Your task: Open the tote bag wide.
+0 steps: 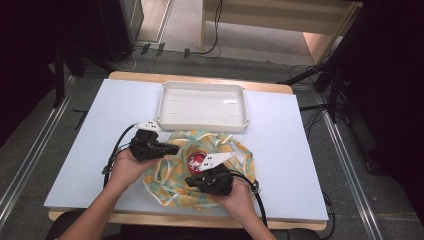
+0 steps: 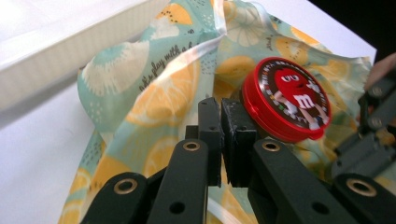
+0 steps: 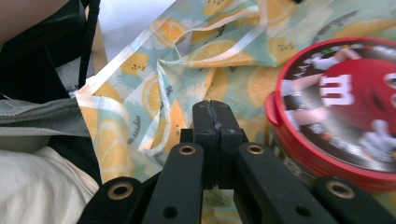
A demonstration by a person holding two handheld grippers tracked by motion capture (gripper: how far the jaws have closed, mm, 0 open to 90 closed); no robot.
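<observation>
White tray [image 1: 202,106] blocks the tabletop's [image 1: 90,150] far edge at its middle. Lemon-print cloth [image 1: 172,187] spreads from just near the tray down to the near edge, red tin [image 1: 196,160] on it between left gripper [image 1: 172,149] and right gripper [image 1: 192,180]. Left and right sides of the tabletop bare, open for passing.

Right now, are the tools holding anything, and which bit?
Both tools look pinched shut on the lemon-print cloth: the left tool beside the red tin, the right tool near the cloth's edge.
</observation>
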